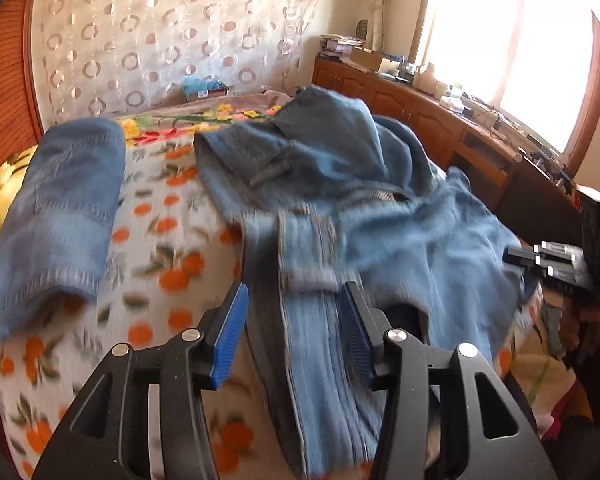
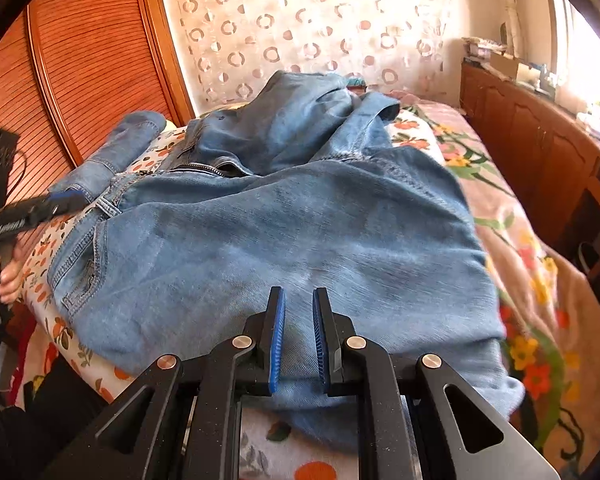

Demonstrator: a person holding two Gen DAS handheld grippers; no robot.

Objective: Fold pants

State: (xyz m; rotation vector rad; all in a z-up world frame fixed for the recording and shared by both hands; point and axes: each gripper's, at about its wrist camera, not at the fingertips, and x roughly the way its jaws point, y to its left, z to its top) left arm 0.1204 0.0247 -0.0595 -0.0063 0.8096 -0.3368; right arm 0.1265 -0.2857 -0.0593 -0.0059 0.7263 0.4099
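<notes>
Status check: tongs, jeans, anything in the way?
Left tongs open, straddling the jeans waistband. Right tongs pinching denim at near edge. Second folded denim piece lies apart; nothing blocking.

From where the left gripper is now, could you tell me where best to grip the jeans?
Probably the waistband of the jeans, the thick stitched strip lying between the open pads of the left gripper. Come straight forward from the near bed edge and close across it. The right gripper is shut on a fold of the same denim.
</notes>
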